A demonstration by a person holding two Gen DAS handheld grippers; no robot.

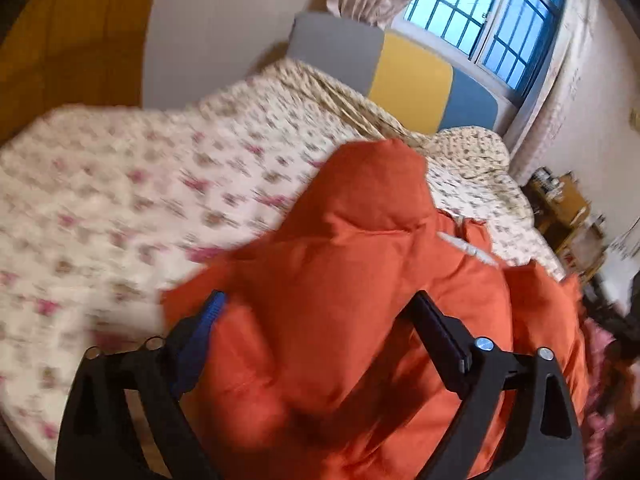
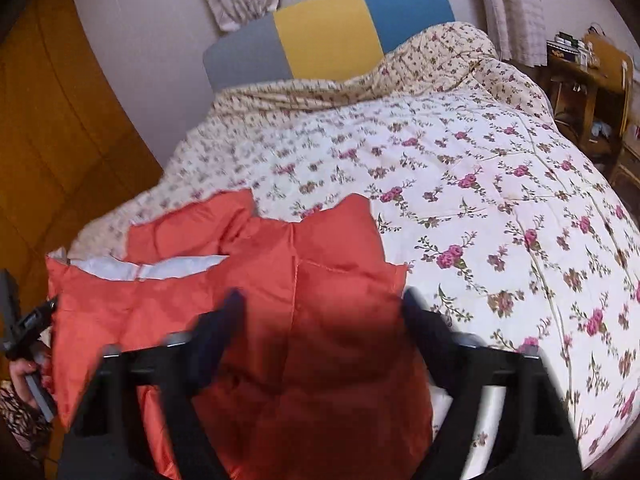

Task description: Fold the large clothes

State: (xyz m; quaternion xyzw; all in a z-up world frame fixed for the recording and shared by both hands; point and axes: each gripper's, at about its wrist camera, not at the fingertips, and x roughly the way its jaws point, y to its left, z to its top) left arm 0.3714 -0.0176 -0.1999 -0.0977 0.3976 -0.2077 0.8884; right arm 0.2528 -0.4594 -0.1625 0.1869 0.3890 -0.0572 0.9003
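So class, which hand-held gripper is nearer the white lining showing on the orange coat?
Left. The left hand-held gripper sits at the coat's edge beside the white lining. The right hand-held gripper hovers over the orange coat, further from it.

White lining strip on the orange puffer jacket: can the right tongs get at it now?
Probably yes: the white lining strip lies exposed on the orange puffer jacket, ahead-left of the open right tongs, nothing covering it.

No legible text, label, brand, number or sign was found in either view. Faint marks on the wall (image 1: pixel 568 92) beside the window (image 1: pixel 480 12) were too blurred to read.
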